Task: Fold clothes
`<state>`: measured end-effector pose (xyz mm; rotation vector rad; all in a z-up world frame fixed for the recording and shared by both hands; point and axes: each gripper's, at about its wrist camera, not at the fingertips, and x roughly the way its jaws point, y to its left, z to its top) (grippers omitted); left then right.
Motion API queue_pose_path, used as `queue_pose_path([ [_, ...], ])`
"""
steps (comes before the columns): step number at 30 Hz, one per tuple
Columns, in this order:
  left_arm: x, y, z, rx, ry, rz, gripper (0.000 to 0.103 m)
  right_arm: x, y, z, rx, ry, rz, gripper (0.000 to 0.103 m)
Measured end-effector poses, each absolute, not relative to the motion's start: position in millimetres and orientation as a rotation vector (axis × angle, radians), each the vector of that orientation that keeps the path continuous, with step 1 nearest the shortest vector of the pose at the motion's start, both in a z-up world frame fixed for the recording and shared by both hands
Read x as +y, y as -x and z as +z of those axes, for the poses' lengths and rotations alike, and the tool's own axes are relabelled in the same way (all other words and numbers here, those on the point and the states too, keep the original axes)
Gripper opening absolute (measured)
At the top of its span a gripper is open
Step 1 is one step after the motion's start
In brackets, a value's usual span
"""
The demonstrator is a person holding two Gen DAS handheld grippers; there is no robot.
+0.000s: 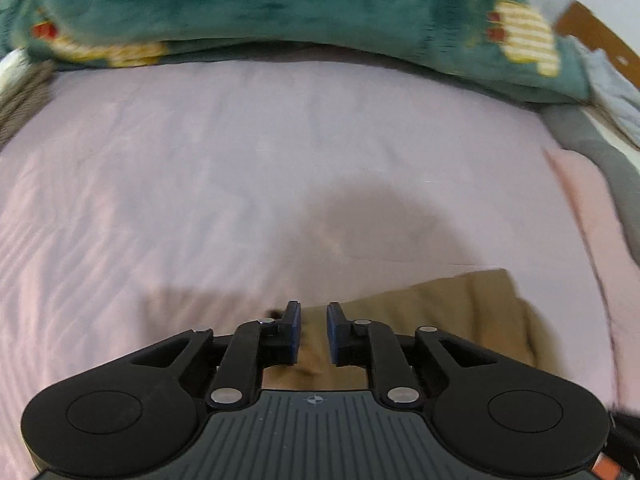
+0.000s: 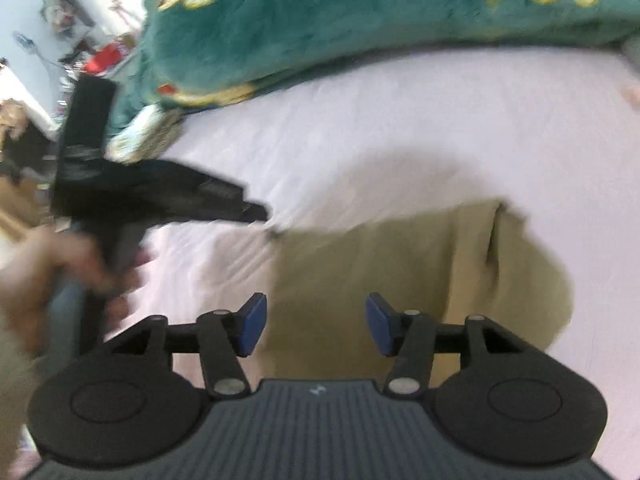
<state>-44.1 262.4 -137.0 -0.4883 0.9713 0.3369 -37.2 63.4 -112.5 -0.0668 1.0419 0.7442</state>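
A bed covered by a pale pink sheet fills both views, its cloth faintly rippled on the left side and smooth in the middle. Across the far edge lies a plush teal blanket with cream and red patterns, bunched into a long roll. In the right wrist view, beyond the bed's left corner, a cluttered stretch of room shows against a light wall; the things there are too blurred to name. At the right edge of the left wrist view a folded pink cloth rests on a grey layer, with a brown board beyond.

The khaki garment lies flat on the sheet near the front edge, a seam or fold running down its right part. The left tongs hang over its left edge with the blue pads only a little apart and nothing pinched between them. In the right wrist view a person's hand grips their handle at the left, motion-blurred. The right tongs hover above the garment's near part, pads wide apart and clear of the cloth.
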Motion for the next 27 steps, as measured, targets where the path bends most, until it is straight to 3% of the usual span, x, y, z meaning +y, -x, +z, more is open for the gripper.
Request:
queue_pose_path([
  [6, 236, 18, -187, 1.158, 0.358, 0.409, 0.026, 44, -36, -192, 1.167, 0.272, 0.473, 0.055],
  [8, 229, 20, -189, 1.164, 0.308, 0.453, 0.026, 24, -55, -191, 1.172, 0.219, 0.424, 0.053],
  [10, 227, 24, -182, 1.15, 0.339, 0.5, 0.033, 5, -67, -172, 1.104, 0.121, 0.452, 0.058],
  [13, 236, 38, -174, 1.122, 0.439, 0.568, 0.048, -4, -89, -163, 1.077, 0.065, 0.498, 0.073],
  [14, 239, 41, -172, 1.12, 0.456, 0.583, 0.056, -2, -97, -168, 1.083, 0.064, 0.505, 0.074],
  [18, 246, 36, -184, 1.15, 0.444, 0.632, 0.066, 19, -118, -199, 1.192, 0.106, 0.532, 0.074],
  [23, 260, 23, -222, 1.185, 0.566, 0.62, 0.066, 43, -113, -230, 1.263, 0.151, 0.541, 0.074],
  [24, 262, 21, -229, 1.176, 0.596, 0.611, 0.072, 46, -112, -233, 1.257, 0.156, 0.537, 0.074],
  [27, 255, 18, -232, 1.119, 0.533, 0.585, 0.071, 45, -107, -233, 1.24, 0.135, 0.549, 0.064],
])
